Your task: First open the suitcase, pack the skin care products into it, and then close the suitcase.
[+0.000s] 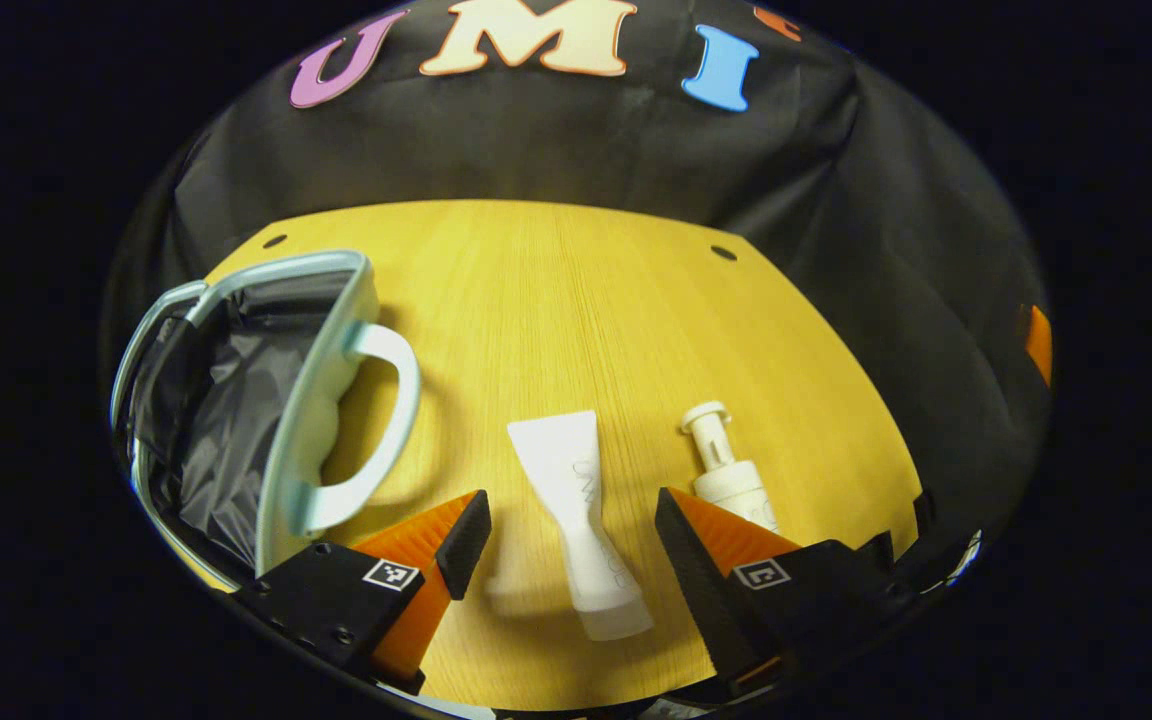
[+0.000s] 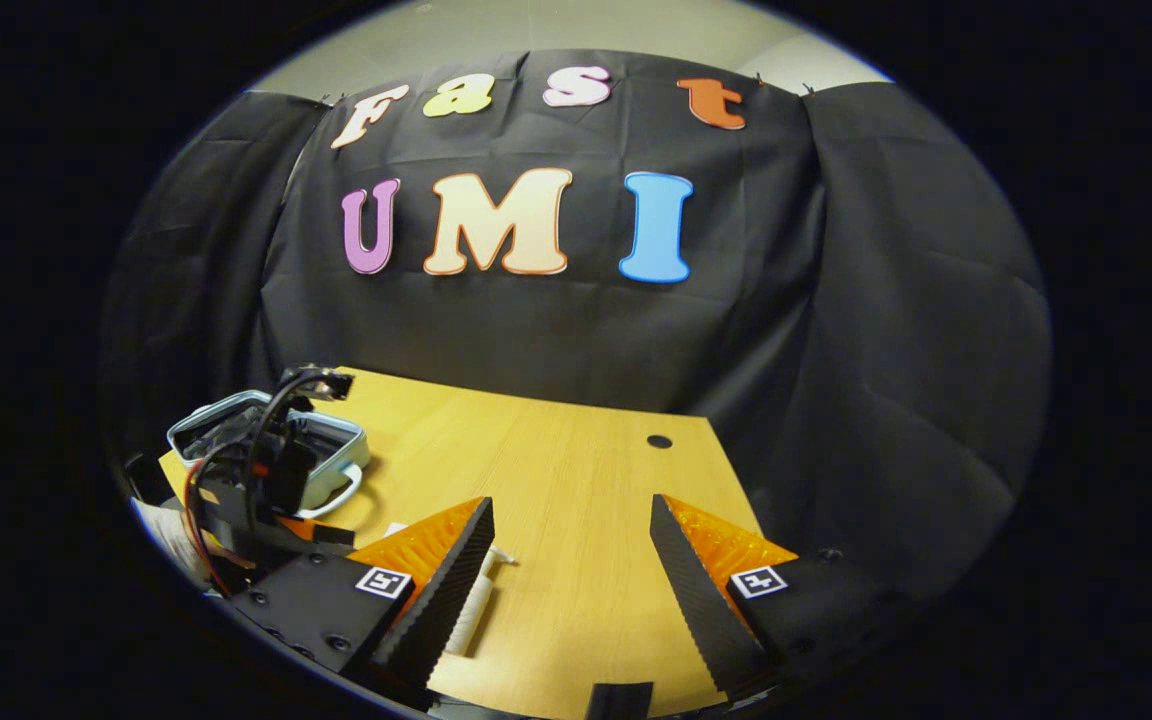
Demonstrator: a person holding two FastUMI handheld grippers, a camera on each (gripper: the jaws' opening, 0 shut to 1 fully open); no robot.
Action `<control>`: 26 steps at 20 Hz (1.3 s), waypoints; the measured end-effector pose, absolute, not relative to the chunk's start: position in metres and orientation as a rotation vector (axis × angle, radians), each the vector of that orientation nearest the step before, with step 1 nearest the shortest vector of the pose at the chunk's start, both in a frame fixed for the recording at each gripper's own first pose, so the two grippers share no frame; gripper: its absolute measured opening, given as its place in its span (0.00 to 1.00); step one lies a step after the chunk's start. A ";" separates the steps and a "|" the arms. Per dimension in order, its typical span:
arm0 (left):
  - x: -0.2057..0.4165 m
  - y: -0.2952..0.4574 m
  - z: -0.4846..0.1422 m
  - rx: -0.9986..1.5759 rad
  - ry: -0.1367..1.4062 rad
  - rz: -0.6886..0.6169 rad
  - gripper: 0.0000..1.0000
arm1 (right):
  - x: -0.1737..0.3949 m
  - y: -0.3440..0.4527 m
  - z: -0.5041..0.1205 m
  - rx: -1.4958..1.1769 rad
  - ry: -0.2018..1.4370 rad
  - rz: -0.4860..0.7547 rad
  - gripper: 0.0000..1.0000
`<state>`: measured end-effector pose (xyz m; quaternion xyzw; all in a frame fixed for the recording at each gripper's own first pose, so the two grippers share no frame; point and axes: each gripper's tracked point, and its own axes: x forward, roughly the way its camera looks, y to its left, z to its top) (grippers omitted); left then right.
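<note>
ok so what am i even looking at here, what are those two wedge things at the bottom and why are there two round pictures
Each round picture comes from a camera riding on a handheld gripper, a two-finger tool a person carries in each hand. The wedges are that gripper's own fingers.

In the left gripper view, the left gripper is open, with a white tube lying on the wooden table between its fingers, not gripped. A pump bottle lies to the right, and an open suitcase with a dark lining sits to the left.

In the right gripper view, the right gripper is open and holds nothing.
</note>
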<state>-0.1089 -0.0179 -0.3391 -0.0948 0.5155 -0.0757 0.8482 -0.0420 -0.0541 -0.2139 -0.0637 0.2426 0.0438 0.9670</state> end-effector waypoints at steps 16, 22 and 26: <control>-0.107 -0.017 -0.358 -0.273 1.059 -0.186 0.13 | -0.076 0.021 -0.424 -0.009 1.194 0.180 0.97; -0.106 -0.019 -0.353 -0.330 1.048 -0.249 0.12 | -0.088 0.030 -0.446 -0.053 1.271 0.190 0.67; -0.103 -0.018 -0.351 -0.273 1.046 -0.288 0.02 | -0.091 0.031 -0.446 -0.071 1.273 0.197 0.60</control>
